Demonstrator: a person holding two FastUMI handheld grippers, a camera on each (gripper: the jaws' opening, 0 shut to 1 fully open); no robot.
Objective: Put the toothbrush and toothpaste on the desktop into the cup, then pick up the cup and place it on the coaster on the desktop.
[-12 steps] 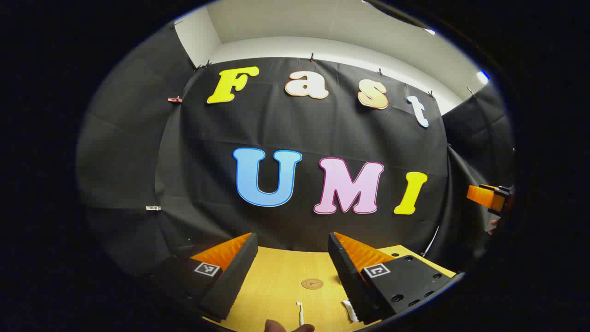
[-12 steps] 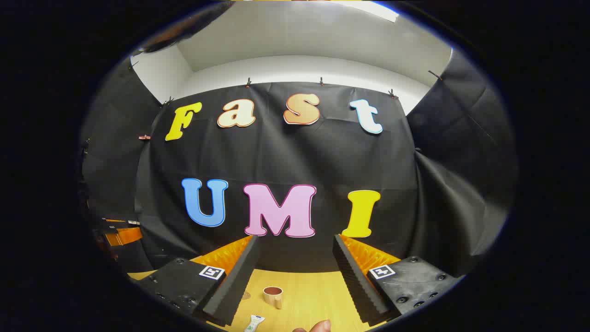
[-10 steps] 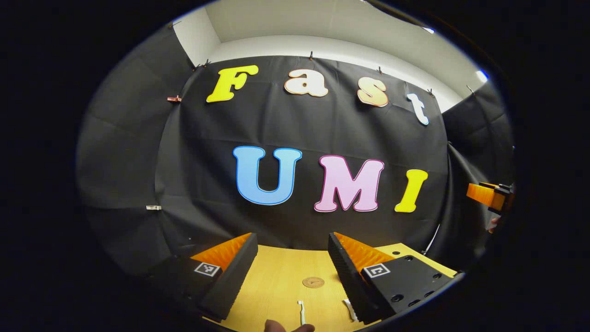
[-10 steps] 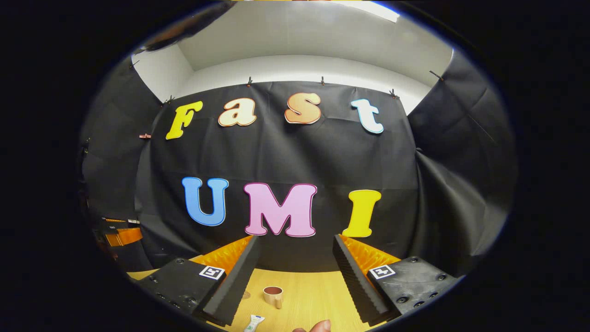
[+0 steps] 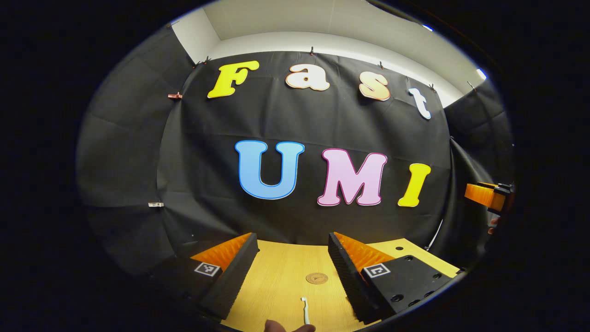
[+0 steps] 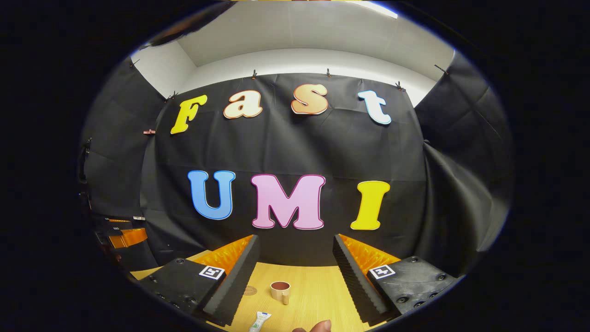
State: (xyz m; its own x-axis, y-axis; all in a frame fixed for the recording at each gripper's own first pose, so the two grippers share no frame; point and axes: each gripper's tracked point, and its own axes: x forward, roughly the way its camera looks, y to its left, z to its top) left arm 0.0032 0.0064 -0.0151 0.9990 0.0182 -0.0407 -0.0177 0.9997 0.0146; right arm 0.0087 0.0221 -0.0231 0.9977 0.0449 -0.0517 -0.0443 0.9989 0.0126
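Wooden surface [image 5: 281,276] was untouched: toothbrush [image 5: 305,314], toothpaste [image 6: 260,320] lay flat, cup [image 6: 280,290] upright beyond. I held both hand-held grippers, left [image 5: 291,272] and right [image 6: 295,274], wide apart, empty, lined up for grabbing.

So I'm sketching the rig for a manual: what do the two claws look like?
Both look alike. The left claw and the right claw each have two long wedge-shaped fingers with ridged inner faces, set on blocky black bodies with round screw holes. Each side carries a small square black-and-white marker. Ribbed orange panels sit behind the fingers. A fingertip shows at the bottom edge of each view.
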